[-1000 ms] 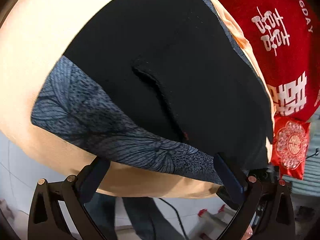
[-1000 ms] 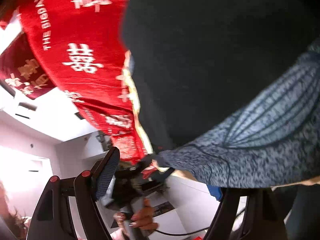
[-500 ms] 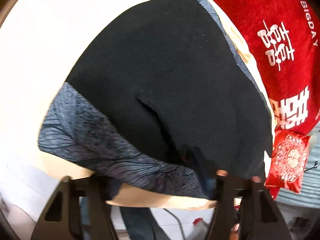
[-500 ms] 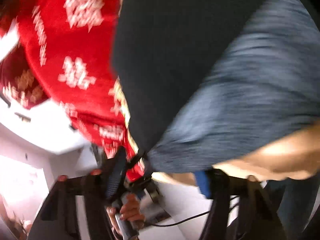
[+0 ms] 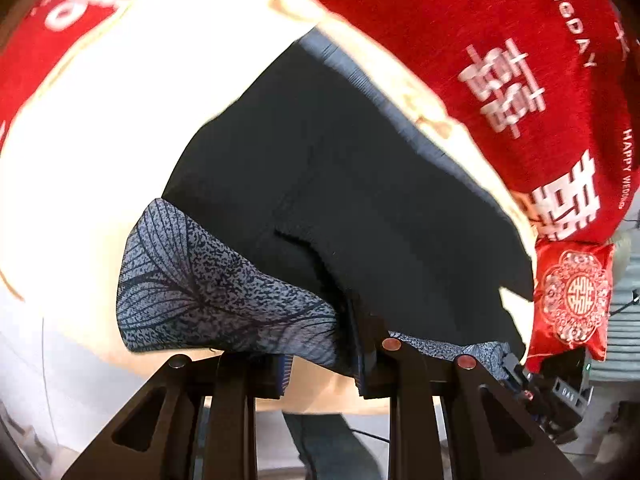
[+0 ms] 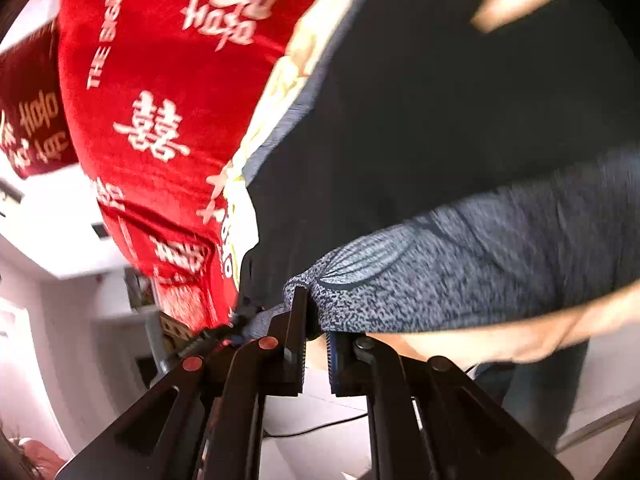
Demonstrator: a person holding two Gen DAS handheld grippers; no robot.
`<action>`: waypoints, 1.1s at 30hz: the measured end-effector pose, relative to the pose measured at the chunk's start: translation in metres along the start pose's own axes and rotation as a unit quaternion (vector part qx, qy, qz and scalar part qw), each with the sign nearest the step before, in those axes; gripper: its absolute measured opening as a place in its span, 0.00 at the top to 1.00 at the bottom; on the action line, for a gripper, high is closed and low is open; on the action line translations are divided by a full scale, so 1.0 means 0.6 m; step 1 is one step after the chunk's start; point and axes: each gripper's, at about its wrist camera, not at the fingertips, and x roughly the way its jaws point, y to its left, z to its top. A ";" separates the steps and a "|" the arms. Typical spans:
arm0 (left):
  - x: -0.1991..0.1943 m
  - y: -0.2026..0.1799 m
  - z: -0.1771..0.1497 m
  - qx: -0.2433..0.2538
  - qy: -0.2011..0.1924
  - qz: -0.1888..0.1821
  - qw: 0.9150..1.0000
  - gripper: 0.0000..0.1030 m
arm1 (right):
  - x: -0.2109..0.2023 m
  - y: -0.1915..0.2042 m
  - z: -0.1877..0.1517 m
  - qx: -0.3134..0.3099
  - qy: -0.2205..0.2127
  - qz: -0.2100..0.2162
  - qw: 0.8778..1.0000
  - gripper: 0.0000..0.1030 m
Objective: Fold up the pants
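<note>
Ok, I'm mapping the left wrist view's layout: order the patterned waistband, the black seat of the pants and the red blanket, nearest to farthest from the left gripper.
1. Patterned waistband: pinched in the left gripper.
2. Black seat of the pants: just beyond, centre.
3. Red blanket: farthest, upper right.

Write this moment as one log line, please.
step: lifting hem | left tool: shut on pants hem, just closed | right tool: shut on hem, just closed | under: cream sheet

Home bedroom, cream bedsheet (image 5: 120,128), red wedding blanket (image 5: 500,40), matching red cushion (image 5: 572,296), white walls (image 6: 48,340)
</note>
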 end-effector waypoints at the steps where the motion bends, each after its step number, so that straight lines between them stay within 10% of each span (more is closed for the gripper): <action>1: -0.006 -0.016 0.018 0.004 -0.007 -0.001 1.000 0.76 | -0.004 0.006 0.020 -0.005 0.007 -0.002 1.000 0.91; 13: 0.108 -0.146 0.272 0.059 -0.084 0.075 0.992 0.75 | 0.133 0.033 0.335 -0.037 0.087 -0.071 0.993 0.88; 20: 0.197 -0.120 0.326 0.037 -0.080 0.148 0.985 0.50 | 0.201 -0.008 0.409 -0.017 0.112 -0.078 0.991 0.86; 25: 0.153 -0.132 0.316 0.045 -0.099 0.174 0.979 0.20 | 0.161 0.067 0.371 -0.104 0.093 -0.078 0.987 0.27; 33: 0.201 -0.189 0.286 0.116 -0.075 0.229 0.963 0.20 | 0.244 0.145 0.300 -0.276 0.128 -0.178 0.936 0.64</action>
